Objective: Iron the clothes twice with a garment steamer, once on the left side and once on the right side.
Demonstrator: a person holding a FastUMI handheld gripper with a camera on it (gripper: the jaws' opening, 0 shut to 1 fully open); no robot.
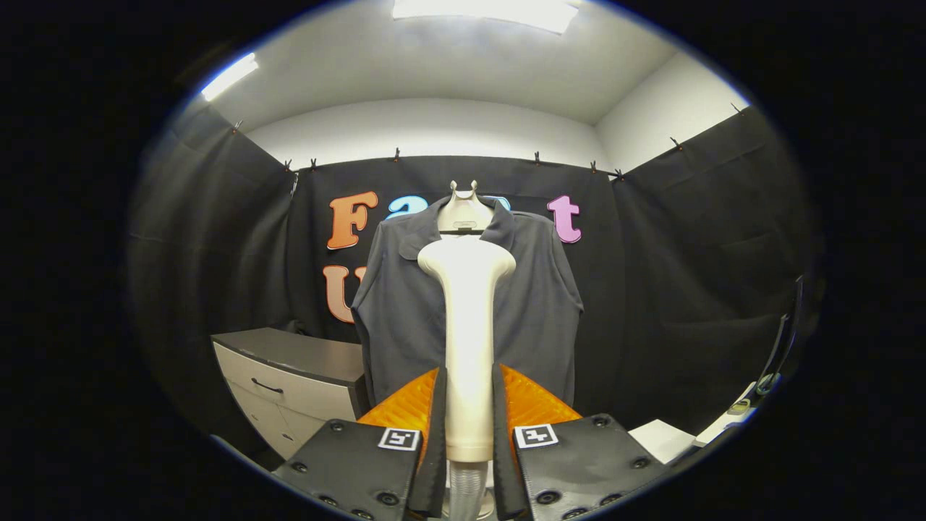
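One gripper (pixel 469 416) holds one garment steamer (pixel 469 318): its two fingers (pixel 434 427) are clamped on the lower part of the cream handle, one on each side, with the handle upright between them. The steamer's wide head stands at 12 o'clock above the fingers, and a clear ribbed hose (pixel 465 488) leaves the bottom of the handle at 6 o'clock.

Beyond the steamer hangs one dark grey shirt (pixel 535 304) with a collar, facing the camera on one cream hanger stand (pixel 463 206) whose top shows above the collar. The steamer head overlaps the shirt's chest; I cannot tell whether it touches the cloth.

One cabinet (pixel 289 383) with a dark top and pale drawers sits at 8 o'clock from the steamer, beside the shirt's lower hem. At 4 o'clock lies one flat white sheet (pixel 662 438).
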